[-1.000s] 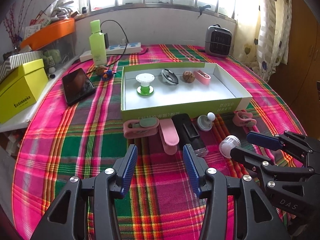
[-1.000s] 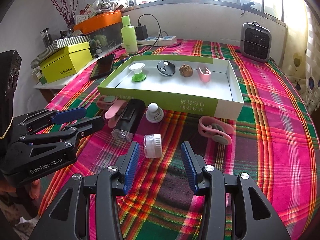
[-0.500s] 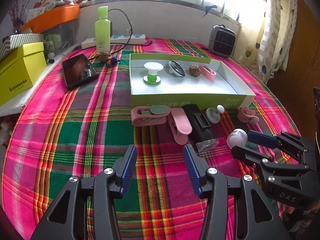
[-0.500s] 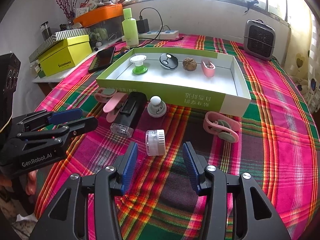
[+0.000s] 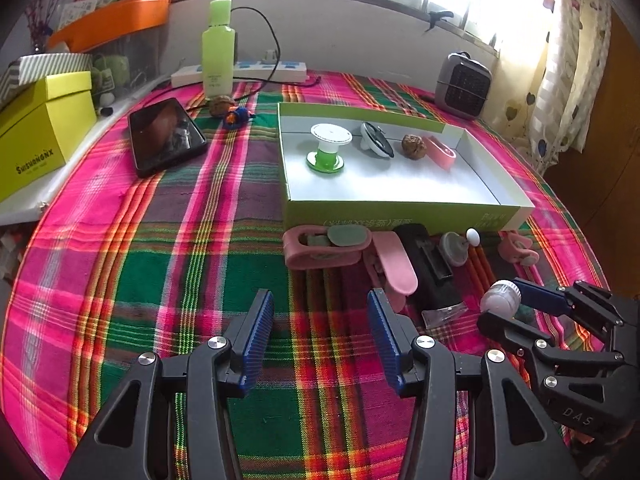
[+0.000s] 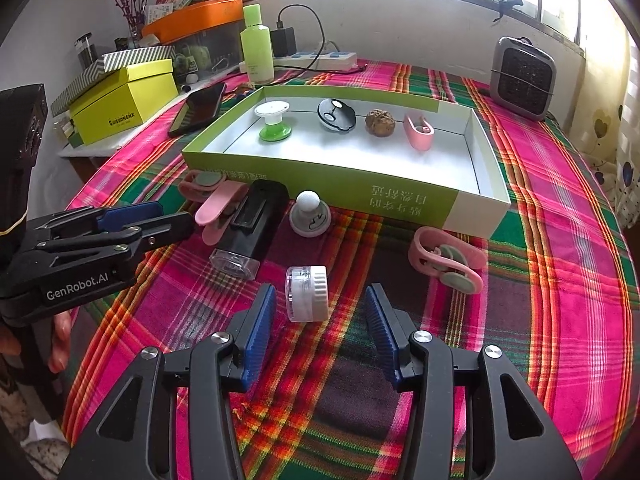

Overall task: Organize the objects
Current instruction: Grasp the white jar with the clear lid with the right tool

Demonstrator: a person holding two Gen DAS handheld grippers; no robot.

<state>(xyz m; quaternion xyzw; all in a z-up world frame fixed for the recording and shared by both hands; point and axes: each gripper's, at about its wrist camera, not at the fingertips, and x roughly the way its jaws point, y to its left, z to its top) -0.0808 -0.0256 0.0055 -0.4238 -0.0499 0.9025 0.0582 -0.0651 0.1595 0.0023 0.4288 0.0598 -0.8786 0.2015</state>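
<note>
Seen on a pink, green and orange plaid tablecloth (image 6: pixel 560 240): a shallow rectangular cardboard tray with lime-green walls and a white floor (image 6: pixel 340 178), holding in a row along its far side a white-topped spool on a green base (image 6: pixel 274 122), a black-and-white round gadget (image 6: pixel 337 115), a brown wrinkled walnut (image 6: pixel 380 121) and a pink oval clip (image 6: pixel 419 132). Lying loose on the cloth just in front of the tray's near wall: a pink clip with a grey-green round pad (image 5: pixel 326 246), a plain pink flat clip (image 5: pixel 394 266) touching a black oblong device with a clear end cap (image 6: pixel 250 226), a grey round base with a white ball knob (image 6: pixel 310 214), and farther right a second pink clip with grey-green pads (image 6: pixel 448 260). Nearest the camera, a small clear jar with a white ribbed cap (image 6: pixel 307 293), lying on its side. Right gripper (image 6: pixel 320 322) poised low over the cloth with blue ribbed pads parted about halfway, the jar just ahead of and between the fingertips, not pressed by either pad. Left gripper (image 5: pixel 320 328) likewise half open, nothing between its pads but bare cloth, standing off to the left of the pink clips and not touching them. Farther back on the table: a black smartphone (image 5: pixel 166 136), a tall lime-green plastic bottle (image 5: pixel 218 50), a white power strip (image 5: pixel 272 70), a small grey heater (image 6: pixel 524 72), and at the left edge a yellow-green lidded box (image 6: pixel 124 100).
</note>
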